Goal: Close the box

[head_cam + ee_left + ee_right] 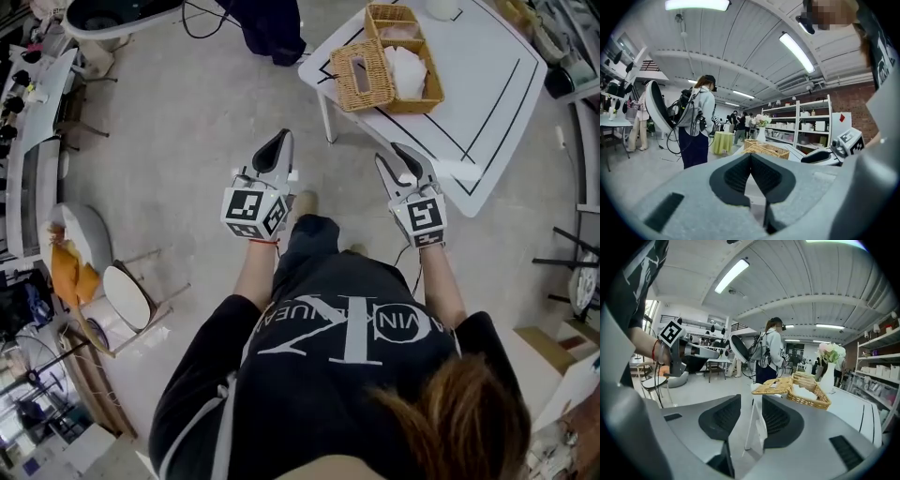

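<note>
Faced tan woven wicker box (417, 103), open on white rectangular table (487, 103) at far right. Held left gripper (279, 141) pressed together, right gripper (394, 155) spread and empty. Looked light, stiff, probably brittle; best taken at free edge of flat slotted lid (361, 75).

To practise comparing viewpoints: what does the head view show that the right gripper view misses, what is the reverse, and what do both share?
Head view only: the wearer's hair and the cube on the right gripper. Right gripper view only: ceiling lights, a vase of flowers, a person with a backpack. Both: the wicker box with its lid open, the white table, the left gripper.
</note>
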{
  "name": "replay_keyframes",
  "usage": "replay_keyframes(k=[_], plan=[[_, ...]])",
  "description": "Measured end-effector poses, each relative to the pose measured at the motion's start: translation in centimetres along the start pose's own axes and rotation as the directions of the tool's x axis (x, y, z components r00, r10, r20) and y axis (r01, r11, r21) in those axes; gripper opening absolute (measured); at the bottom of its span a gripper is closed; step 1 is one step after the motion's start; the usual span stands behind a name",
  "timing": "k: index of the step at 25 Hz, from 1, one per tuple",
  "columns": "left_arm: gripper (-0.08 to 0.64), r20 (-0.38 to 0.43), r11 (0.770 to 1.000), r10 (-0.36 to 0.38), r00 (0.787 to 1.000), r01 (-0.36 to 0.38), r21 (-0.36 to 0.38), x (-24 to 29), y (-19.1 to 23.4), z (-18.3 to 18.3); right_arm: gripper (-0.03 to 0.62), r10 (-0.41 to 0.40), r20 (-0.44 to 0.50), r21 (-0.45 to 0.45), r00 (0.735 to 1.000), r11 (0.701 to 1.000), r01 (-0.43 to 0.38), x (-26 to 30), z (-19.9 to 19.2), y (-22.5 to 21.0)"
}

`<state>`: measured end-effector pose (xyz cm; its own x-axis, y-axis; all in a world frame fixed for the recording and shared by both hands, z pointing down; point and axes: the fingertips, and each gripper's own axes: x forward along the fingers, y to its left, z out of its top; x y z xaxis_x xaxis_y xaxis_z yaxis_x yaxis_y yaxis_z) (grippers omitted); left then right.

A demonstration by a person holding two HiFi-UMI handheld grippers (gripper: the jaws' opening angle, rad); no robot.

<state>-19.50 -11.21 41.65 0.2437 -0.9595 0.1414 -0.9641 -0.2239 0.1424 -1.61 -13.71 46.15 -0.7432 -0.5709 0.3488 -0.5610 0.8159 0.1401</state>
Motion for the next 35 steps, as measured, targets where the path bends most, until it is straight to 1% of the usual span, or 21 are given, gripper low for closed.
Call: replay_keyframes(k=[4, 7, 10, 13, 17, 20, 22, 25, 27, 31, 35], plan=[[0.011, -0.019, 0.999, -0.037, 0.999, 0.036, -0.015, 1.8, 2.3, -0.1, 0.144, -0.02, -0.044, -0.087, 0.999, 0.996, 0.016, 3.5, 0.8, 0.1], [0.011, -0.034, 0.998, -0.056, 0.998, 0.055, -0.032, 3.0, 3.8, -0.6, 0.146, -0.034, -0.084, -0.163, 0.996, 0.986, 0.02, 5.6, 0.9, 0.2], [0.011, -0.046, 0.996, -0.078, 0.996, 0.076, -0.042, 4.2, 5.0, -1.0, 0.146, -0.054, -0.117, -0.247, 0.992, 0.969, 0.024, 7.4, 1.1, -0.1], [0.011, -0.059, 0.994, -0.102, 0.993, 0.1, -0.044, 5.1, 5.9, -1.2, 0.146, -0.088, -0.148, -0.325, 0.985, 0.945, 0.035, 8.9, 1.1, -0.4], [0.011, -0.068, 0.991, -0.13, 0.989, 0.127, -0.046, 6.1, 7.1, -1.0, 0.146, -0.13, -0.185, -0.439, 0.974, 0.898, 0.036, 10.5, 0.8, -0.7], [0.011, -0.074, 0.988, -0.152, 0.986, 0.148, -0.049, 6.9, 7.5, -1.2, 0.158, -0.172, -0.205, -0.509, 0.963, 0.859, 0.045, 11.3, 0.4, -1.1], [0.011, -0.08, 0.985, -0.169, 0.982, 0.165, -0.051, 7.2, 7.5, -1.5, 0.167, -0.209, -0.225, -0.564, 0.952, 0.824, 0.047, 11.7, -0.2, -1.4], [0.011, -0.086, 0.98, -0.196, 0.977, 0.192, -0.049, 7.8, 7.6, -1.6, 0.183, -0.27, -0.261, -0.651, 0.927, 0.758, 0.037, 12.3, -1.3, -2.0], [0.011, -0.088, 0.977, -0.212, 0.973, 0.209, -0.046, 8.1, 7.8, -1.6, 0.183, -0.298, -0.267, -0.686, 0.917, 0.726, 0.036, 12.7, -1.6, -2.2], [0.011, -0.088, 0.973, -0.231, 0.969, 0.228, -0.037, 8.3, 8.4, -1.3, 0.183, -0.324, -0.268, -0.722, 0.907, 0.691, 0.034, 13.2, -1.6, -2.2], [0.011, -0.094, 0.969, -0.247, 0.964, 0.245, -0.033, 8.4, 9.0, -1.2, 0.17, -0.355, -0.272, -0.733, 0.894, 0.679, 0.046, 13.1, -2.1, -2.0]])
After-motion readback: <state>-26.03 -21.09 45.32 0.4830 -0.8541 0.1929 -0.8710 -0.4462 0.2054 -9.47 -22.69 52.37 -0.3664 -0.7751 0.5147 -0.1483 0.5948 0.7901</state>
